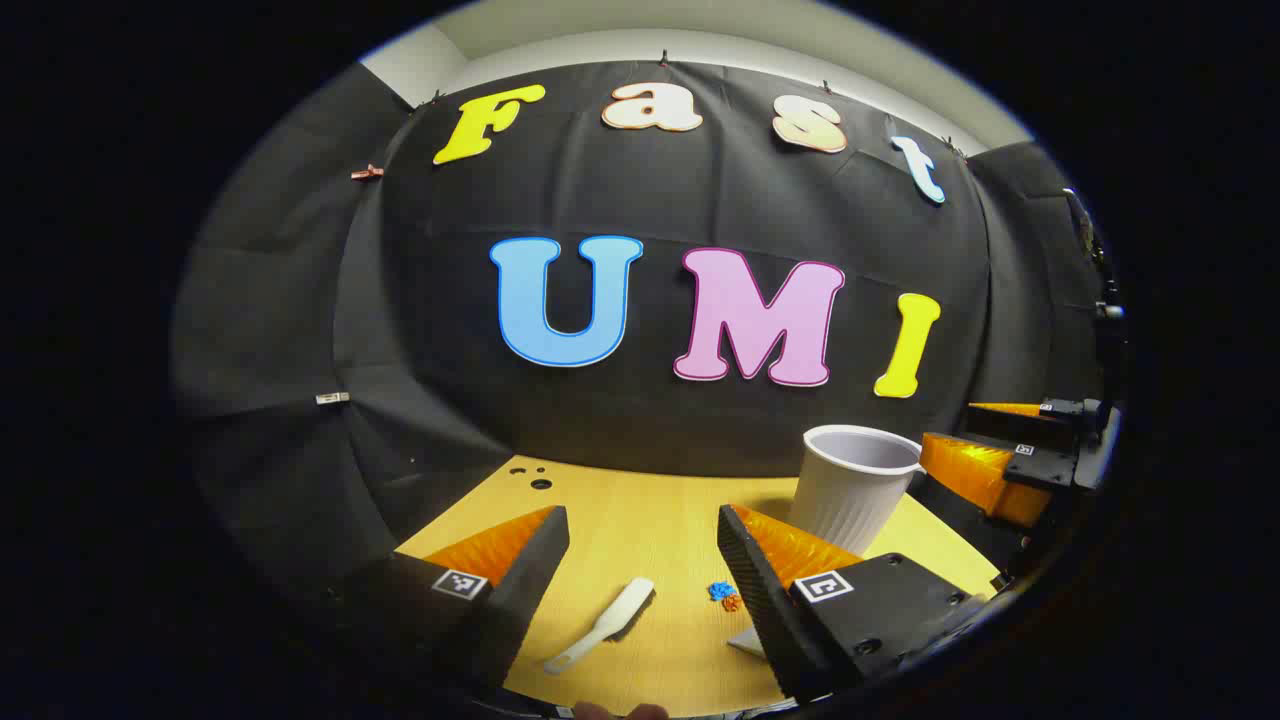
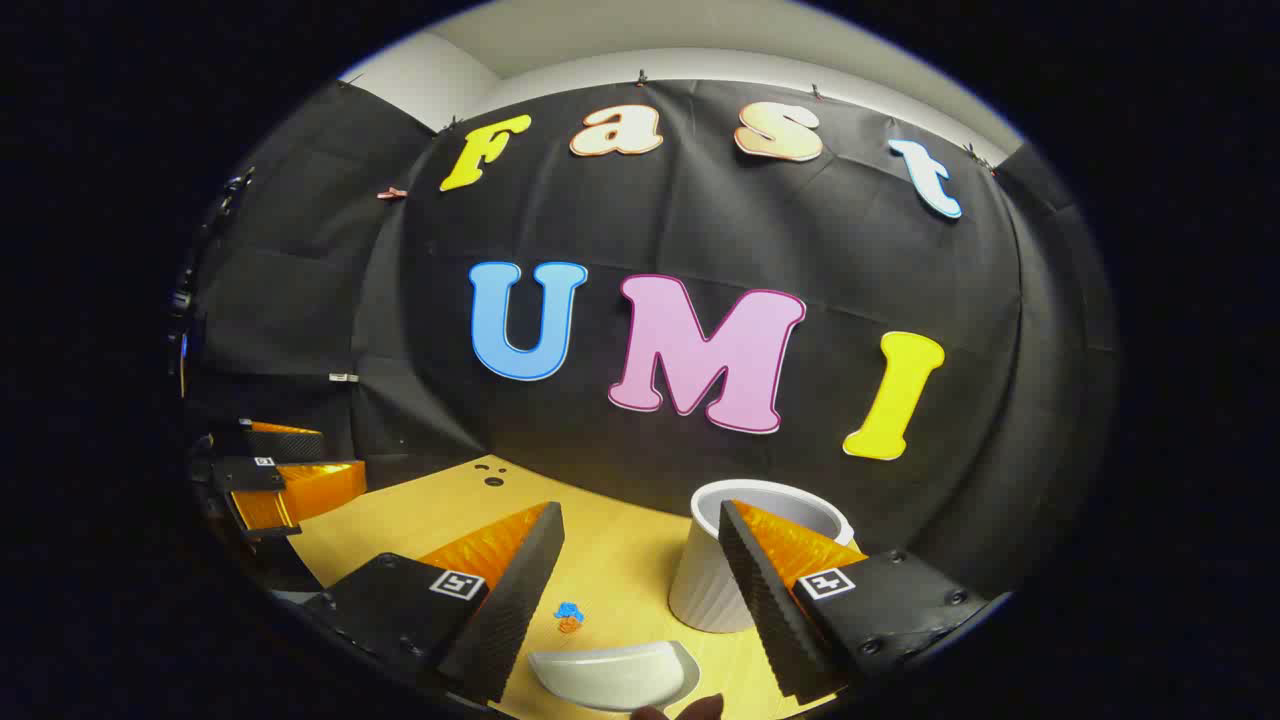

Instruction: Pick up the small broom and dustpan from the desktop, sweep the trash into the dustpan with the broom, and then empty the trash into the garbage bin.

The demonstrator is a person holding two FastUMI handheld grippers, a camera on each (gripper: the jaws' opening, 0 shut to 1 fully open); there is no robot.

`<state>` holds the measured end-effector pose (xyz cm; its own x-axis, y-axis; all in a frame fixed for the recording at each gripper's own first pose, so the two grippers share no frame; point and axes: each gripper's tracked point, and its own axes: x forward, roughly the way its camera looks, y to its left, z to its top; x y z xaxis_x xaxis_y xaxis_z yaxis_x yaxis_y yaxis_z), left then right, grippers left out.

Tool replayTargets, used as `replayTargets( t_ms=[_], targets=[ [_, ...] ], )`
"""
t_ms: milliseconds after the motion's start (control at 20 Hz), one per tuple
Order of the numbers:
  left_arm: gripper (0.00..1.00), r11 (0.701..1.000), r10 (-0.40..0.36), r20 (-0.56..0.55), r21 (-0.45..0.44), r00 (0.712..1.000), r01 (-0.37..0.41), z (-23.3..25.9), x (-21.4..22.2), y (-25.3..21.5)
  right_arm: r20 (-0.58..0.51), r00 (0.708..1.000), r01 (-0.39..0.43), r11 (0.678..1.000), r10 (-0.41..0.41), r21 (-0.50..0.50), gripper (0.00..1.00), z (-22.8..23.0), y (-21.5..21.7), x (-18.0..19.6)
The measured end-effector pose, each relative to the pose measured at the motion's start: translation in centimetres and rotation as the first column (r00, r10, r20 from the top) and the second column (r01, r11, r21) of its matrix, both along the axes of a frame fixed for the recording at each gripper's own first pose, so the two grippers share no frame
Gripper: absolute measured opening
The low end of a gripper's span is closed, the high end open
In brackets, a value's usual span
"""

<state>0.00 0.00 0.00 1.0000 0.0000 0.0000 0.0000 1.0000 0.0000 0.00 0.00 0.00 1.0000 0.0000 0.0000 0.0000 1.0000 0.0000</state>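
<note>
**Fingers wide apart, holding nothing**

Both the left gripper (image 1: 640, 570) and right gripper (image 2: 640, 570) hang open above the counter (image 1: 650, 510). Between the left fingers lies the small broom (image 1: 602, 625). The dustpan (image 2: 615, 677) lies below the right fingers, near the trash (image 2: 569, 616) and white garbage bin (image 2: 720, 570).

You see a yellow wooden desktop (image 1: 640, 520). On it lie a small white broom (image 1: 602, 624), a white dustpan (image 2: 615, 676), blue and orange trash (image 1: 725, 596) between them, and an upright white ribbed garbage bin (image 1: 855, 488) nearby.
</note>
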Motion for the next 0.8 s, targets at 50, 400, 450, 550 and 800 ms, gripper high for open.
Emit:
replayTargets(
  t_ms=[50, 400, 450, 550, 800],
  targets=[
    [0.95, 1.0, -0.006, 0.011, 0.004, 1.0, 0.006, 0.2, 0.3, -0.2, 0.011, 1.0, 0.008, 1.0, -0.008, -0.009, 0.97, 0.2, -0.3, 0.0],
    [0.95, 0.994, -0.091, 0.066, 0.06, 0.994, 0.088, 1.9, 1.8, -1.3, 0.049, 0.997, 0.056, 0.998, -0.055, -0.017, 0.97, 1.2, -1.7, -0.6],
    [0.96, 0.993, -0.102, 0.067, 0.068, 0.993, 0.098, 1.8, 2.1, -1.3, 0.054, 0.997, 0.058, 0.998, -0.058, -0.009, 0.97, 1.5, -1.9, -0.7],
    [0.95, 0.991, -0.113, 0.069, 0.077, 0.991, 0.107, 1.8, 2.5, -0.9, 0.061, 0.996, 0.07, 0.997, -0.069, -0.01, 0.97, 2.0, -2.3, -0.7],
    [0.95, 0.99, -0.122, 0.056, 0.077, 0.991, 0.118, 1.4, 3.6, 0.0, 0.007, 1.0, 0.009, 1.0, -0.009, -0.015, 0.97, 1.0, -1.8, -0.9]
  ],
)
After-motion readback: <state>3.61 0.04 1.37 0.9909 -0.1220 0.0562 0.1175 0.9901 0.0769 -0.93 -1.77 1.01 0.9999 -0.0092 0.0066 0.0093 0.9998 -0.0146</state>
